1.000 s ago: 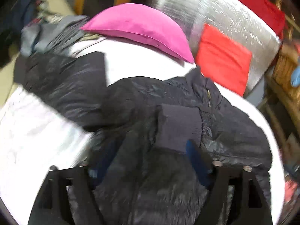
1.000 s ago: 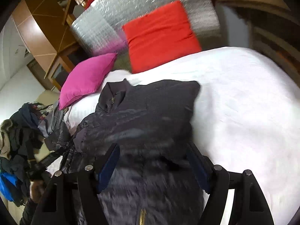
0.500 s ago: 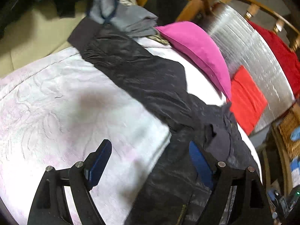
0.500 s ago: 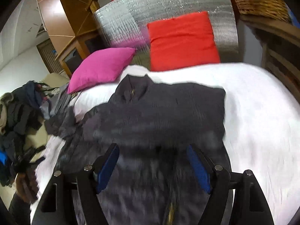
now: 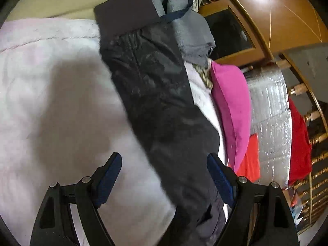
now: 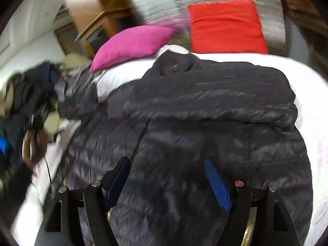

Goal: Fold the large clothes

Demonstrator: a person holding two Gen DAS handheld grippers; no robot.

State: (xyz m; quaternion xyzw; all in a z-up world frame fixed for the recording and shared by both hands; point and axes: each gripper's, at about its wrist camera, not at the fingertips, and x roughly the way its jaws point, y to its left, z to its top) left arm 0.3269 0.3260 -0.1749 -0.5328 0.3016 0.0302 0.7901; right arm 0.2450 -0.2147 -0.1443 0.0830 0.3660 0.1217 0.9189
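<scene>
A black puffer jacket [image 6: 205,112] lies front up on the white bed [image 6: 307,78], collar toward the pillows, its right sleeve folded across the chest. Its other sleeve [image 5: 160,94] stretches out straight across the bed, ribbed cuff [image 5: 123,14] at the far edge. My left gripper [image 5: 164,176] is open and empty, hovering over the near part of that sleeve. My right gripper [image 6: 168,178] is open and empty above the jacket's lower front, beside the gold zipper [image 6: 139,149].
A pink pillow [image 6: 133,43] and a red pillow [image 6: 225,26] lean on a silver foil headboard [image 5: 268,110]. A heap of grey and dark clothes [image 5: 184,24] sits beyond the sleeve cuff. A wooden cabinet [image 5: 266,24] stands behind. A wicker shelf [image 5: 315,164] is at the right.
My left gripper has let go of the folded sleeve and swung left over the outstretched sleeve. My right gripper has drawn back a little over the jacket's front, still open.
</scene>
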